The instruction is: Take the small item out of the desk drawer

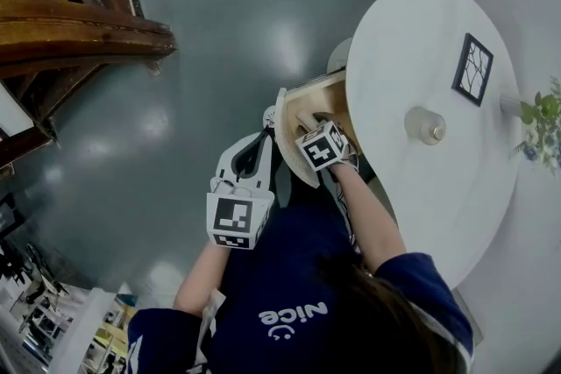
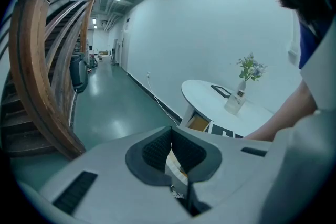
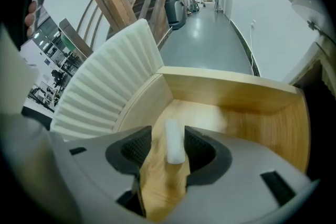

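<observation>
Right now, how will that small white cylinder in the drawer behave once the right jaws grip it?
The white cylinder lies on its side in the smooth wooden drawer, so a nudge would probably roll it. It looks small, so likely light. Its rounded surface might slip from the jaws.

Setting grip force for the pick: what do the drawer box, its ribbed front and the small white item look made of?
Drawer box: light wood or veneer, satin; grain shows, soft sheen.
Ribbed front: white, matte, evenly fluted; painted wood or moulded plastic, cannot tell which.
Small white item: probably plastic, smooth rounded stick; too blurred to be sure.
</observation>
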`<state>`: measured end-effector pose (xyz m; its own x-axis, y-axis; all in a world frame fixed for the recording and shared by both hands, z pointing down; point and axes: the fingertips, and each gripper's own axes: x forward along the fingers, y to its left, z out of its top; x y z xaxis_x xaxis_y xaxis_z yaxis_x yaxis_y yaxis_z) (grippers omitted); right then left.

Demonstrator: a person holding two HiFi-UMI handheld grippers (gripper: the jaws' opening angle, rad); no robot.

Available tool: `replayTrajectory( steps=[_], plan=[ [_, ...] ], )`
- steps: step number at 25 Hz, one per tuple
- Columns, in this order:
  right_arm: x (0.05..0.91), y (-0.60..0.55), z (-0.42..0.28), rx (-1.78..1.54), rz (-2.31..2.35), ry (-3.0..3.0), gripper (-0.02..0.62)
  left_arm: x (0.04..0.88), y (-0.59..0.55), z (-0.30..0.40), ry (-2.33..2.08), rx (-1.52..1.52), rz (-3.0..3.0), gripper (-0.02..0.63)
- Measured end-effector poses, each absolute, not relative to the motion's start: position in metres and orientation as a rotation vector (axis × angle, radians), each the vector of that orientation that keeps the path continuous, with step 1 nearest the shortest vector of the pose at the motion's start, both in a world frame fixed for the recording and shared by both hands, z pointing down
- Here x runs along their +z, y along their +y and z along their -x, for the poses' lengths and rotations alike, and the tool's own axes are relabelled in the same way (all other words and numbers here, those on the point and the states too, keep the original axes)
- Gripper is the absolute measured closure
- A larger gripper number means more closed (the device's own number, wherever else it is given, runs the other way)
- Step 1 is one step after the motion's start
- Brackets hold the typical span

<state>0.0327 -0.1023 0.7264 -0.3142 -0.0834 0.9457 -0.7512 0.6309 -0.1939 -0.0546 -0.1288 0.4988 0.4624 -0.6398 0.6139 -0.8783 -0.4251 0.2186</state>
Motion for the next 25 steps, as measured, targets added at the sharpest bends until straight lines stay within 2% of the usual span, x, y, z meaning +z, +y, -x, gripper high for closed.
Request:
replayTrajectory(
  steps=[25],
  plan=[
    [0.782,-0.093,-0.032,0.742,-0.519,-1.706,0.370,0.522,-0.110,0.066,-1.321,0.678,-2.099,0.601]
  ],
)
